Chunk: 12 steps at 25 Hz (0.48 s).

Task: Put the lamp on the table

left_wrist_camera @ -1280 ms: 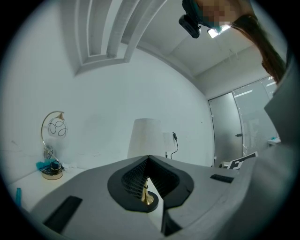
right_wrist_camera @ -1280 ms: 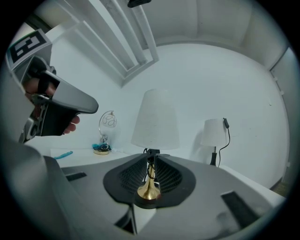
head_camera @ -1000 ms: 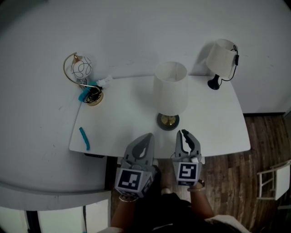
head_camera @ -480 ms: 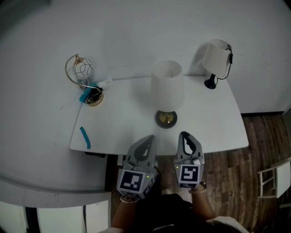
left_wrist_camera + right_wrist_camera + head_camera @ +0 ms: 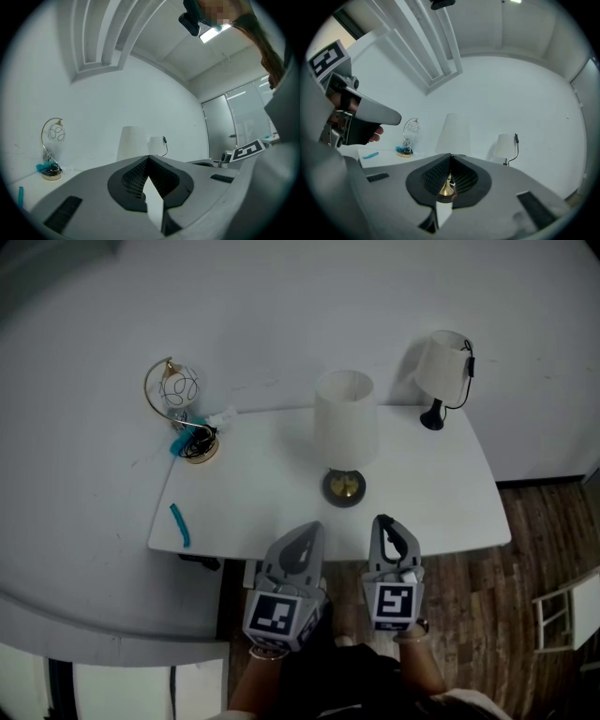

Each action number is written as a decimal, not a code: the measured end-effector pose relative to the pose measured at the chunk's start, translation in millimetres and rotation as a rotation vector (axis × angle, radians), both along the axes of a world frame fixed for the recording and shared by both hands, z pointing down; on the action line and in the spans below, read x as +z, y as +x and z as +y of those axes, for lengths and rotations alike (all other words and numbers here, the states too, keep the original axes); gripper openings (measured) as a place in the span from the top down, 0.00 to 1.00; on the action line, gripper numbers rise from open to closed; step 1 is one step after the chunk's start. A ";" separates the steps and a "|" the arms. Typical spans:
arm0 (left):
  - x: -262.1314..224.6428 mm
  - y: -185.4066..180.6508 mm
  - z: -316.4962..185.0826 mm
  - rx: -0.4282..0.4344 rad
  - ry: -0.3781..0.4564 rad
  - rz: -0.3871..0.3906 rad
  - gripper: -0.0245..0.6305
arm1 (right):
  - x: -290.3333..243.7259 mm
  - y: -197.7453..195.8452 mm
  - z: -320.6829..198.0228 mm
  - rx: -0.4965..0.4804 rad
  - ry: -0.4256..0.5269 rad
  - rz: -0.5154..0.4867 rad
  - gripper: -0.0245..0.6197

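Head view: white-shaded lamp with dark round base [image 5: 344,432] stands upright mid white worktop [image 5: 253,484]; left tongs [image 5: 298,545] and right tongs [image 5: 384,532] sit near its front edge, clear of the lamp; right tongs, apart 1 second ago, are now together.
Left gripper view: tongs together, empty.
Right gripper view: tongs together, empty; lamp's gold stem [image 5: 446,186] shows beyond them.

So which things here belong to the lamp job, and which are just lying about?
Job:
lamp, standing on the table
left gripper and right gripper, both shut, empty

Lying about:
small lamp
ring lamp
cables
blue strip
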State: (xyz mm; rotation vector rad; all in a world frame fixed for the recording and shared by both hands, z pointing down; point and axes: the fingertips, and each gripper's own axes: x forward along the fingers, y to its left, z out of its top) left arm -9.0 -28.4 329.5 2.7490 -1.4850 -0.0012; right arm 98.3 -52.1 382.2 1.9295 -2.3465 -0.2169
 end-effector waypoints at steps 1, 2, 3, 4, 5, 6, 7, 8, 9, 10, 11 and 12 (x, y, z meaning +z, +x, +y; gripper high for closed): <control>-0.7 1.1 1.5 0.005 0.005 0.002 0.96 | -2.4 0.0 1.8 -0.001 0.005 0.007 0.96; -1.6 2.5 2.8 0.010 0.011 0.004 0.96 | -5.2 -0.3 3.5 -0.002 0.010 0.016 0.96; -2.5 4.0 3.9 0.015 0.018 0.006 0.96 | -7.8 -0.8 5.2 -0.005 0.013 0.022 0.96; -3.5 5.7 4.8 0.020 0.023 0.007 0.96 | -9.2 -1.4 6.6 -0.008 0.011 0.025 0.96; -4.2 7.2 5.7 0.024 0.026 0.009 0.96 | -9.7 -1.5 8.0 -0.009 0.007 0.026 0.96; -4.7 8.5 6.7 0.029 0.027 0.010 0.96 | -10.3 -0.9 9.7 -0.006 0.002 0.027 0.96; -5.2 9.4 7.7 0.033 0.028 0.011 0.96 | -11.0 0.4 11.6 0.000 -0.002 0.027 0.96; -5.8 10.2 8.6 0.037 0.028 0.012 0.96 | -11.4 1.8 13.5 0.004 -0.006 0.026 0.96; -6.5 10.8 9.3 0.040 0.030 0.013 0.96 | -11.5 2.8 15.2 0.006 -0.013 0.024 0.96; -7.1 11.3 9.7 0.042 0.031 0.013 0.96 | -11.5 3.2 16.5 0.004 -0.019 0.025 0.96; -7.6 11.7 9.8 0.043 0.033 0.013 0.96 | -11.3 3.0 17.3 0.002 -0.023 0.025 0.96; -7.8 12.1 9.8 0.045 0.035 0.011 0.96 | -11.1 2.6 17.9 0.001 -0.026 0.025 0.96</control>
